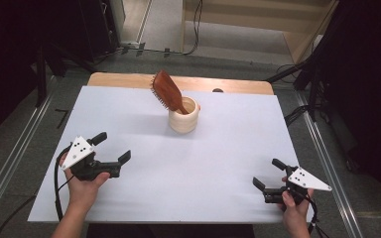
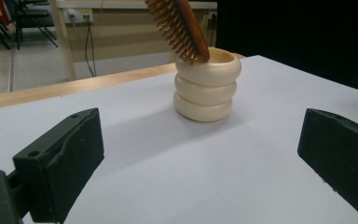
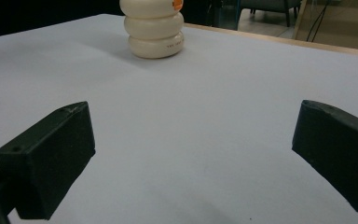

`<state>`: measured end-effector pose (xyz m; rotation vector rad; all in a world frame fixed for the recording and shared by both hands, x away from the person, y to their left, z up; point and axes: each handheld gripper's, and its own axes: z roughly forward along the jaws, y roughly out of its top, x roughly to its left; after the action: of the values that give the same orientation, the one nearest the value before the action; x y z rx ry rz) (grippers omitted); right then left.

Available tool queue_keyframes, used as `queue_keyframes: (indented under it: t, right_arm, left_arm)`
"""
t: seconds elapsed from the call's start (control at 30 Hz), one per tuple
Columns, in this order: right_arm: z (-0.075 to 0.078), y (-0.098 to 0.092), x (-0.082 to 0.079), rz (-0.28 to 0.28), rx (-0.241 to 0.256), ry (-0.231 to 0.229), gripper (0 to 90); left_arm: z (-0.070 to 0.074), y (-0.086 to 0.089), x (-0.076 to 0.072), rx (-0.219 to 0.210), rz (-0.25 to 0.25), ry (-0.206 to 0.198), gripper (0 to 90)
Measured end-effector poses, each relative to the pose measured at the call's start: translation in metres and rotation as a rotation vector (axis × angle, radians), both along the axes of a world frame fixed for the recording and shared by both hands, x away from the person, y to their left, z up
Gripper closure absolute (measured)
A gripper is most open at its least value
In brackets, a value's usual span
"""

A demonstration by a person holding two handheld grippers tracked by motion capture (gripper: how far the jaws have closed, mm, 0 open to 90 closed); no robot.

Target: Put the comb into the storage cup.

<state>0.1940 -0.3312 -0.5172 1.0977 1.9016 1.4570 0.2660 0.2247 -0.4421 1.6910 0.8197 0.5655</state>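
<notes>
Both jaws wide, empty: left hand-held gripper point(image 1: 113, 148), right hand-held gripper point(image 1: 269, 173). Hairbrush point(image 1: 168, 91) handle hidden inside ribbed cup point(image 1: 184, 119); brush top cropped in left gripper view.

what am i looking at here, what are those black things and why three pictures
A person sits at a table covered in white, holding hand-held tongs in each hand: left tongs, right tongs. Both are open and hold nothing. One picture looks down from above; the other two come from cameras riding on each tool, so the black blocks at their bottom edges are that tool's own jaws. On the table stands a cream ribbed cup with a brown hairbrush leaning in it, handle down.
</notes>
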Motion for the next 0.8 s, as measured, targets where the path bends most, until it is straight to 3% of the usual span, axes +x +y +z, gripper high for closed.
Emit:
queue_keyframes:
  t: [0.47, 0.8]
  right_arm:
    - [0.0, 0.0, 0.0, -0.006, -0.002, 0.004, 0.0]
    - [0.0, 0.0, 0.0, -0.008, -0.003, 0.004, 0.0]
  left_arm:
    - [-0.007, 0.02, -0.014, 0.022, 0.025, -0.003, 0.3]
    - [-0.016, 0.037, -0.023, 0.0, 0.057, 0.014, 0.3]
